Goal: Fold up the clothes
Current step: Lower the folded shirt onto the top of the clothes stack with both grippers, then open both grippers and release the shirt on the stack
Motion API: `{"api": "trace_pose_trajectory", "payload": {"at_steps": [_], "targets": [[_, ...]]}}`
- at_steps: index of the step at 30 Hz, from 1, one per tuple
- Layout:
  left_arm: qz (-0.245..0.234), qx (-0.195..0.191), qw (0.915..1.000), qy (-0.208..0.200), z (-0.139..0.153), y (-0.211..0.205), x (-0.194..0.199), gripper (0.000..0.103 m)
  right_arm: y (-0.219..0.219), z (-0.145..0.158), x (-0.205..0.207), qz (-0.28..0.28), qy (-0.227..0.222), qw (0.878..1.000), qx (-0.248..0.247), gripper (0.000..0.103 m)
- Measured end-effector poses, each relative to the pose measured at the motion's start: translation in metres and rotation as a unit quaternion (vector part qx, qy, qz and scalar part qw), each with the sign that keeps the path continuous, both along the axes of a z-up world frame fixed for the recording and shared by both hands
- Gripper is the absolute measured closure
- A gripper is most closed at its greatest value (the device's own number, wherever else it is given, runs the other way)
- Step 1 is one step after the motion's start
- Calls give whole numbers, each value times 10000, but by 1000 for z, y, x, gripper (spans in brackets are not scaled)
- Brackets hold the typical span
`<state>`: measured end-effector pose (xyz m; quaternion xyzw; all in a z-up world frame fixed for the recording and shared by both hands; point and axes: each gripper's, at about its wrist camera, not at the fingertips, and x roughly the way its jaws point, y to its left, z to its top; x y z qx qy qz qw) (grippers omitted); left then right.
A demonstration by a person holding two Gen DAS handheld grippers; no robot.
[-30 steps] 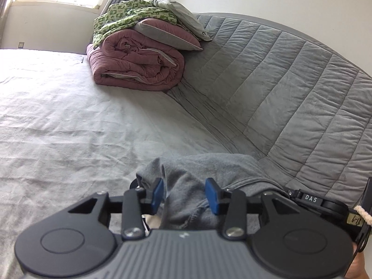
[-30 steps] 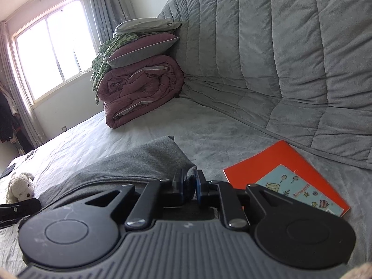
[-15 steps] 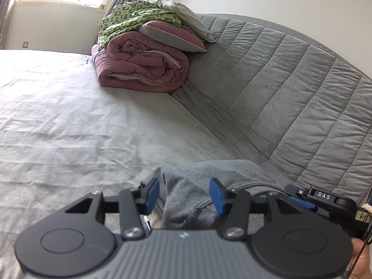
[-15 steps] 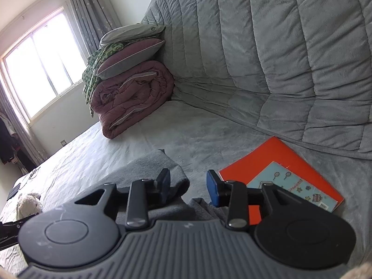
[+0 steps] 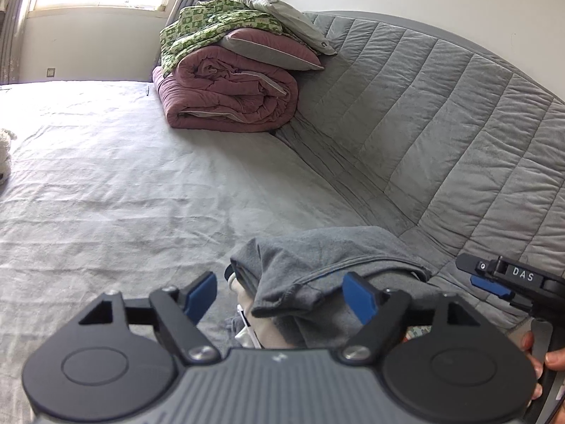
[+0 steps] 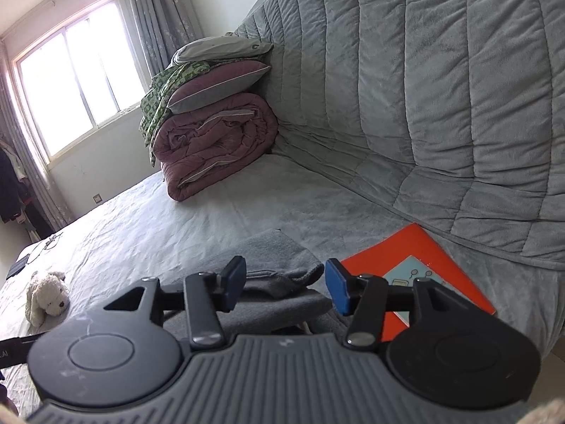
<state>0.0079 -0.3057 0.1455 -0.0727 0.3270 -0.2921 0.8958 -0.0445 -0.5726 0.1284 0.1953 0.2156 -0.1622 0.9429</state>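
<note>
Grey bed [image 5: 106, 183], bright window [image 6: 67, 84] upper left, rolled pink quilt [image 5: 229, 102] behind. Both hand-held grippers, left [image 5: 279, 295] and right [image 6: 284, 284], gape empty over the grey sweater [image 5: 317, 265].

Bed clutter, nothing fancy

Maroon duvet [image 6: 215, 141] rolled up mid-frame with a pillow [image 6: 219, 83] and green blanket [image 6: 159, 95] stacked on top, orange book [image 6: 420, 268] lower right, plush dog [image 6: 46, 295] lower left, window [image 6: 74, 81] upper left.
</note>
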Motion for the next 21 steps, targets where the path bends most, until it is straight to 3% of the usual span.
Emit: {"api": "trace_pose_trajectory", "payload": {"at_steps": [5, 10, 16, 18, 21], "targets": [[10, 163, 9999, -24, 9, 10, -13, 11, 20, 15, -13, 177, 110, 9997, -162, 35], [78, 311, 9995, -79, 15, 20, -26, 1, 35, 23, -24, 227, 275, 9992, -170, 31], [66, 545, 9985, -73, 22, 28, -41, 1, 51, 25, -35, 193, 531, 9983, -163, 24], [19, 600, 9982, -68, 23, 29, -45, 1, 55, 24, -38, 189, 614, 9978, -130, 20], [-48, 761, 9971, 30, 21, 27, -50, 1, 62, 24, -42, 177, 754, 9970, -94, 4]]}}
